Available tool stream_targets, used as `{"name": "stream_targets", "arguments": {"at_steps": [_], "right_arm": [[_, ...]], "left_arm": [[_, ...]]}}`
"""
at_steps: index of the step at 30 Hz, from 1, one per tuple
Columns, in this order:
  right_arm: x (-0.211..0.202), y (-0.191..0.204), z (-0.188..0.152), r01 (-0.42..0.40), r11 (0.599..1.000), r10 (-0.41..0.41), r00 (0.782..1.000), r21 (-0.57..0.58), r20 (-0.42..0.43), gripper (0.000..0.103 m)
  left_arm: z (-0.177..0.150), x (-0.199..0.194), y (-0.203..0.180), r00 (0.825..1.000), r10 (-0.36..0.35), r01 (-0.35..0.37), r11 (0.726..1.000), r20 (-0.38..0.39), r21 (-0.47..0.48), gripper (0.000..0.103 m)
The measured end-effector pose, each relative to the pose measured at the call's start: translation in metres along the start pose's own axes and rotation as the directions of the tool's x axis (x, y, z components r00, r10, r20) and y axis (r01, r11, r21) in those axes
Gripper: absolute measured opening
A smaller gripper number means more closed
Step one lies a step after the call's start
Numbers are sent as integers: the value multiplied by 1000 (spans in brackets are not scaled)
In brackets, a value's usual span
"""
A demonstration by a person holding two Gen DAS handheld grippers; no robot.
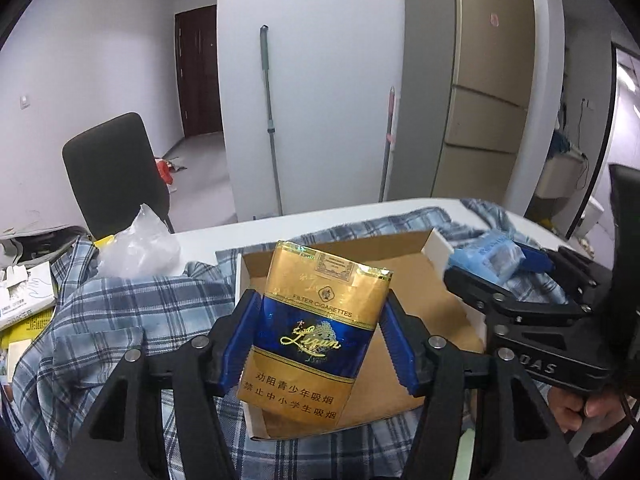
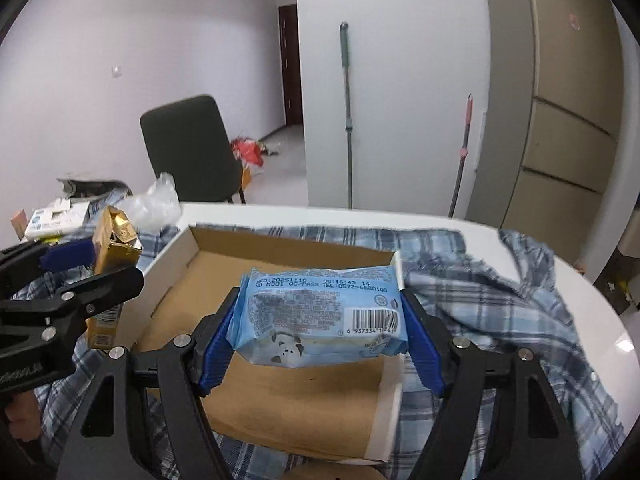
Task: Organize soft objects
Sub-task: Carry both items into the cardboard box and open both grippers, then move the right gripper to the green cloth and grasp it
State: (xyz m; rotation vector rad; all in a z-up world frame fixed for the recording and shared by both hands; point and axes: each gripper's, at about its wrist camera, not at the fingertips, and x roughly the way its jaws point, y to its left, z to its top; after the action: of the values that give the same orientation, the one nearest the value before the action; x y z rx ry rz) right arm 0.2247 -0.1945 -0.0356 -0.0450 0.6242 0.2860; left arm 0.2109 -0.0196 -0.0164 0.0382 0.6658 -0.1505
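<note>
A: What does the worktop (image 2: pixel 400 216) look like?

B: White, with a rounded far edge. A blue plaid cloth (image 2: pixel 500 280) is spread loosely over most of it, rumpled toward the right edge. A shallow cardboard tray (image 2: pixel 304 412) with white outer walls lies on the cloth, its brown floor bare.

A: And the room behind?

B: Pale walls, a dark door (image 2: pixel 289 64) down a corridor, a black chair (image 2: pixel 188 148) just past the worktop's far left edge, 2 long handles leaning on a white wall, and tall beige cabinet fronts (image 2: pixel 568 128) at the right. Red litter lies on the floor near the chair.

A: The tools?

B: The left tool (image 1: pixel 318 340) is pinching a gold and blue cigarette pack (image 1: pixel 316 336), a soft pack held upright over the near left part of the tray; the blue pad on the left presses its side, the right pad sits at its edge. The right tool (image 2: pixel 320 332) is clamped on a light blue tissue packet (image 2: pixel 320 316), held lengthwise above the tray's right half.

A: Any open room?

B: The tray floor under both packs is open. The left end of the worktop is crowded: a crumpled clear plastic bag (image 1: pixel 140 244), white boxes (image 1: pixel 24 296) and yellow packaging. A bare white strip runs along the far edge.
</note>
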Motion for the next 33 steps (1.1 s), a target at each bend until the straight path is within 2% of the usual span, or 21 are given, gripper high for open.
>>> {"name": "stream_targets", "arguments": {"at_steps": [7, 11, 20, 26, 30, 33], "right_arm": [[24, 3, -13, -29, 1000, 28, 997, -9, -79, 74], [25, 9, -17, -38, 999, 34, 996, -38, -88, 89], [-1, 4, -5, -24, 1000, 23, 997, -7, -69, 89], [-58, 12, 8, 3, 998, -1, 1000, -65, 22, 89], [-97, 15, 12, -7, 998, 13, 995, -63, 98, 89], [-122, 19, 9, -8, 998, 17, 988, -65, 155, 89]], "left_arm": [[-6, 2, -1, 1000, 31, -31, 1000, -2, -1, 85], [-4, 1, 7, 999, 41, -41, 999, 7, -23, 85], [10, -37, 16, 995, 20, -14, 999, 103, -52, 85], [13, -84, 12, 981, 11, 0, 998, 191, -57, 85], [9, -123, 10, 966, -34, 50, 997, 256, -58, 85], [1, -149, 10, 949, -39, 61, 996, 311, -61, 85]]}}
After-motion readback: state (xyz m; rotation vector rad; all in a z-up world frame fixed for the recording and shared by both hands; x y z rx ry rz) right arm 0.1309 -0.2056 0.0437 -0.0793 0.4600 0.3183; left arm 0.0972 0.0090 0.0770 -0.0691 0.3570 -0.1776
